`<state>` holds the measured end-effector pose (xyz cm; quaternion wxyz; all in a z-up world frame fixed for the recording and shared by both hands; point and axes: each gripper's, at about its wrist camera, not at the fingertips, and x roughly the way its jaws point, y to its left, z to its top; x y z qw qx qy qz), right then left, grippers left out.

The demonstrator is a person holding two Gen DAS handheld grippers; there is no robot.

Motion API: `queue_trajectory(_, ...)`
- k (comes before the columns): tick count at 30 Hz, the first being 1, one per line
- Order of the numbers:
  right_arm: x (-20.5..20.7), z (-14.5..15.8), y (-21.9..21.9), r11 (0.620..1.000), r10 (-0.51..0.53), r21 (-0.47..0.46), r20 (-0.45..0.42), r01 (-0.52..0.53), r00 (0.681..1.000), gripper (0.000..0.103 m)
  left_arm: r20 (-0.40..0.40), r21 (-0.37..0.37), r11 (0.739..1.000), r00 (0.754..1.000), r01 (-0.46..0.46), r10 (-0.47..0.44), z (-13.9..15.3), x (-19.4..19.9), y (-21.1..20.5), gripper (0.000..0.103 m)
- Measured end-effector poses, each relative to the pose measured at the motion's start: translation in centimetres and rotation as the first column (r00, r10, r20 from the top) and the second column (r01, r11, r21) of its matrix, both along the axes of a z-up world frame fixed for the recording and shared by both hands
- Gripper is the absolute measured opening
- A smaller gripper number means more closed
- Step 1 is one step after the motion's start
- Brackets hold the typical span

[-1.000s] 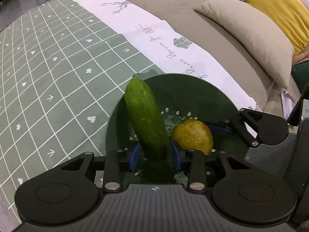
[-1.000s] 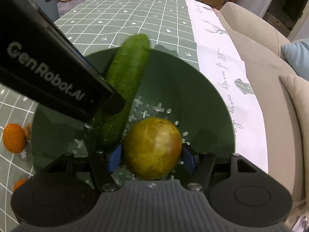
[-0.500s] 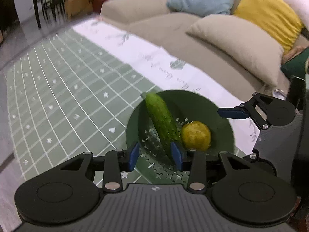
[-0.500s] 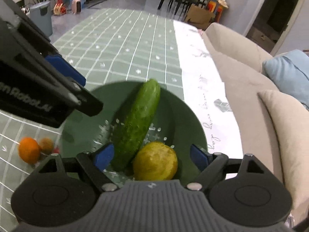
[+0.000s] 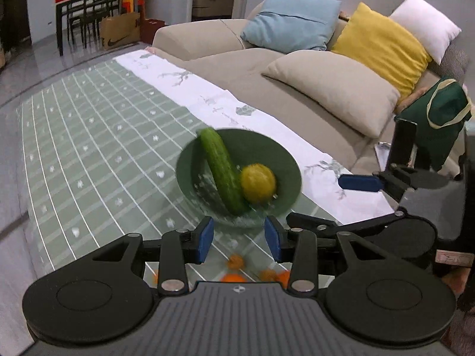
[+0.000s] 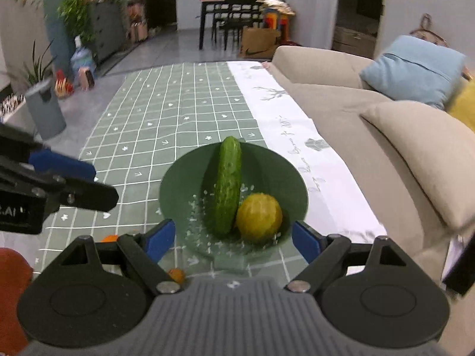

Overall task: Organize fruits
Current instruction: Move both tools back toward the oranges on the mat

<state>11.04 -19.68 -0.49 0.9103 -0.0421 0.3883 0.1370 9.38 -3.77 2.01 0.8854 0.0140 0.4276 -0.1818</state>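
A dark green perforated bowl (image 5: 276,160) (image 6: 273,166) sits on the green checked tablecloth. In it lie a cucumber (image 5: 221,170) (image 6: 228,185) leaning on the far rim and a yellow-green round fruit (image 5: 257,182) (image 6: 259,218) beside it. My left gripper (image 5: 239,237) is open and empty, above and short of the bowl. My right gripper (image 6: 233,240) is open wide and empty, also raised in front of the bowl. Small orange fruits (image 5: 236,262) (image 6: 176,274) lie on the cloth below the grippers.
A beige sofa (image 5: 297,89) with blue, yellow and white cushions runs along the table's right side. A white cloth strip (image 6: 297,136) covers that table edge. A dark green bag (image 5: 436,118) sits at right. Dining chairs, plants and a bin stand beyond.
Both grippers let go of the cucumber and the round fruit, opened, and pulled up and back from the bowl. The fruits stay in the bowl.
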Motion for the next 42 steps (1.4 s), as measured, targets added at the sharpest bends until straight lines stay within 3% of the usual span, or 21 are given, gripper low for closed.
queue_trajectory(10,-6.8,-2.0,-2.2,0.997,-0.059,0.056,-0.027,0.061,0.998,0.066,-0.069,-0.002,1.0,0.997,0.031,-0.031,-3.9,-4.6,-1.9,0.048)
queue_trajectory(20,-7.2,-6.1,-3.1,0.988,-0.043,0.14,-0.171,0.067,0.984,0.049,-0.2,0.015,0.999,0.979,0.037,-0.034,-9.1,-5.2,-2.9,0.049)
queue_trajectory(25,-5.9,-8.3,-3.6,0.98,-0.062,0.168,-0.242,0.104,0.968,0.048,-0.204,0.018,0.999,0.978,0.051,-0.046,-10.7,-5.1,-3.2,0.055)
queue_trajectory(32,-4.7,-9.7,-4.2,0.961,-0.07,0.236,-0.298,0.145,0.952,0.048,-0.185,0.061,0.995,0.98,0.079,-0.067,-12.1,-4.5,-4.4,0.055)
queue_trajectory(42,-2.9,-11.1,-3.1,0.955,-0.049,0.257,-0.351,0.146,0.935,0.048,-0.179,0.084,0.993,0.982,0.078,-0.062,-13.1,-3.8,-4.6,0.055)
